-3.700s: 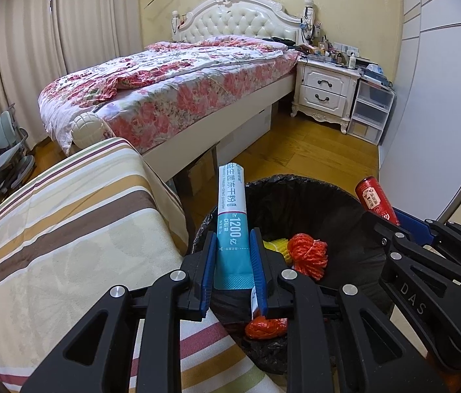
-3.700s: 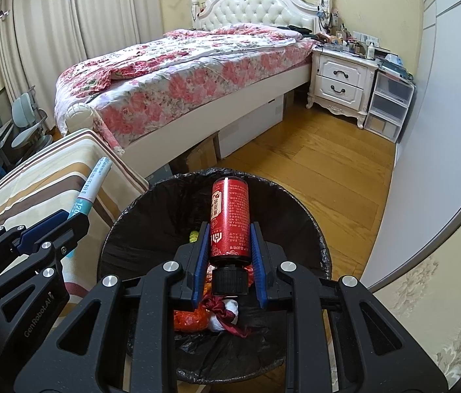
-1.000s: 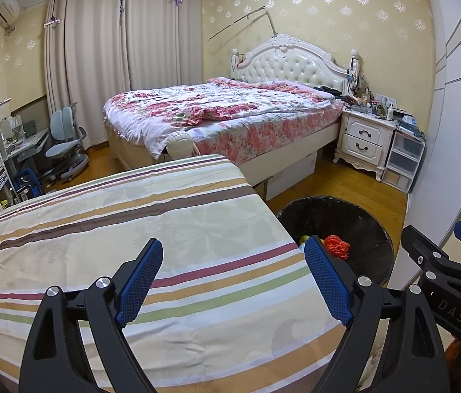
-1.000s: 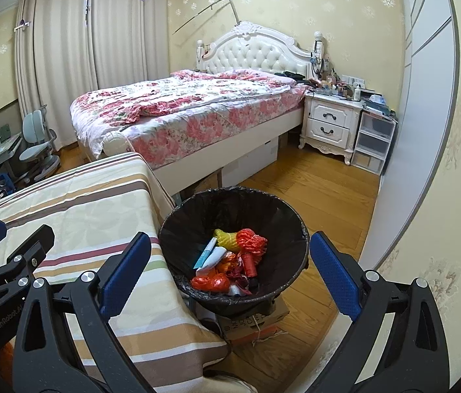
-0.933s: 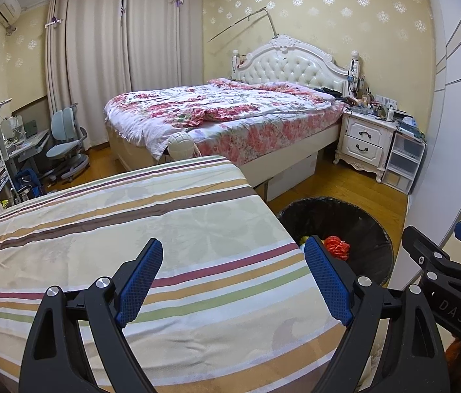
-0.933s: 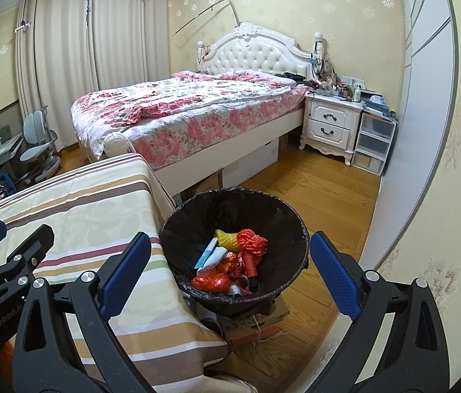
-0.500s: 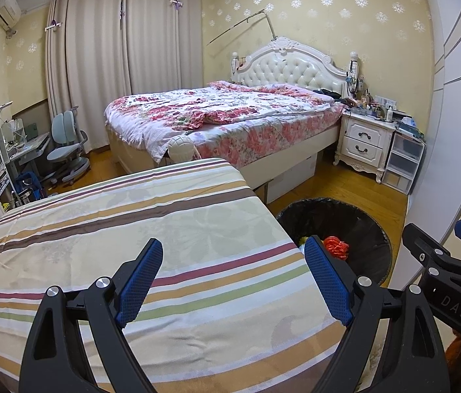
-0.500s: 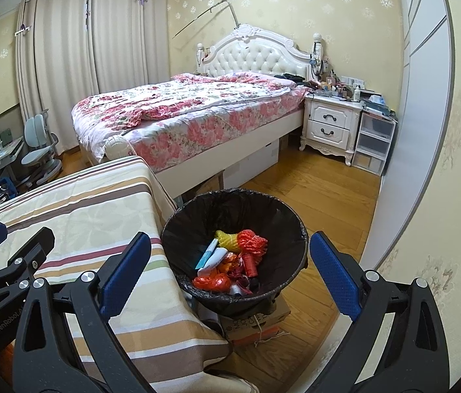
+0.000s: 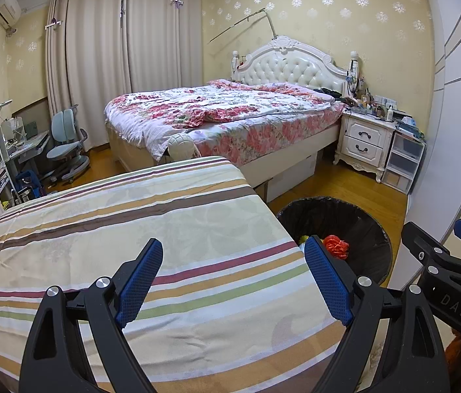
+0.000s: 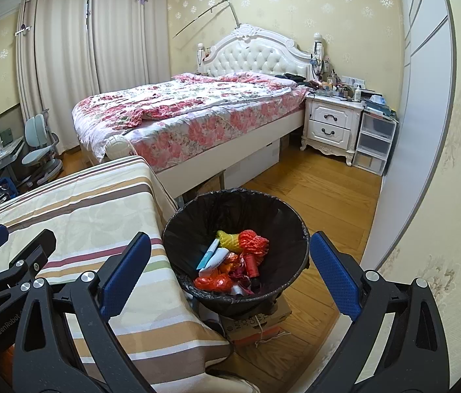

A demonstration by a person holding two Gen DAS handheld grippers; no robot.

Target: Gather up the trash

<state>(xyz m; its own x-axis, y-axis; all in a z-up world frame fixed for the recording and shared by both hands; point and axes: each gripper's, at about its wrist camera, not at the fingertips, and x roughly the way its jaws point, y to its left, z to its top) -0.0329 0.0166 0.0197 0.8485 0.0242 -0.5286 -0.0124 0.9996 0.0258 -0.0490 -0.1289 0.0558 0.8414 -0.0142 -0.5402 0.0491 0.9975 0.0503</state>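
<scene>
Right wrist: trash bin between gripper fingers

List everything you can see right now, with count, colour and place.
bin: 1, black liner, on a box beside the table
trash: several pieces, red, orange, yellow, white-teal, inside the bin
box: 1, brown, under the bin
table: 1, striped cloth, nearest the cameras
bed: 1, floral cover, white headboard, behind the table
nightstand: 1, white, right of the bed
drawers: 1, clear, beside the nightstand
chair: 1, grey-blue, far left
left gripper: open, over the table
right gripper: open, over the bin
</scene>
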